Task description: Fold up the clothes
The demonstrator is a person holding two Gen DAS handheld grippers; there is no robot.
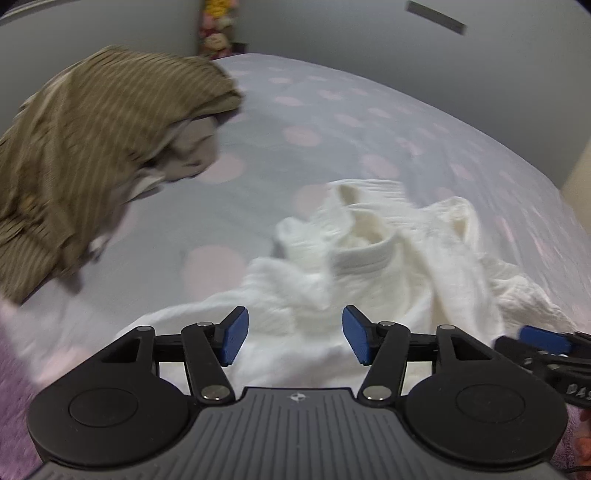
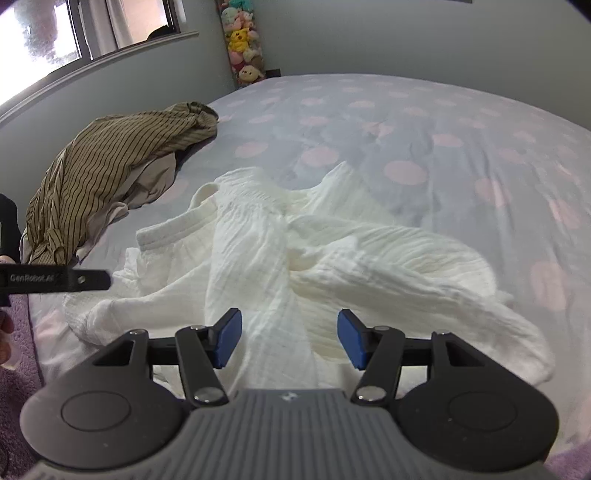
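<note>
On the bed point(image 2: 424, 122), spread with a grey sheet dotted in pink, a crumpled white garment point(image 2: 295, 251) lies near the front edge, its ribbed band turned up toward the left. Both pairs of tongs hover just above it with their blue pads spread apart and nothing between them: the left tongs point(image 1: 294, 336) over the garment's near-left part, the right tongs point(image 2: 289, 338) over its middle folds. Left of the white garment, apart from it, a brown striped shirt point(image 2: 110, 162) sits heaped on some pale cloth. Against the far wall a column of plush toys point(image 2: 243, 44) stands beside a window point(image 2: 74, 33)
</note>
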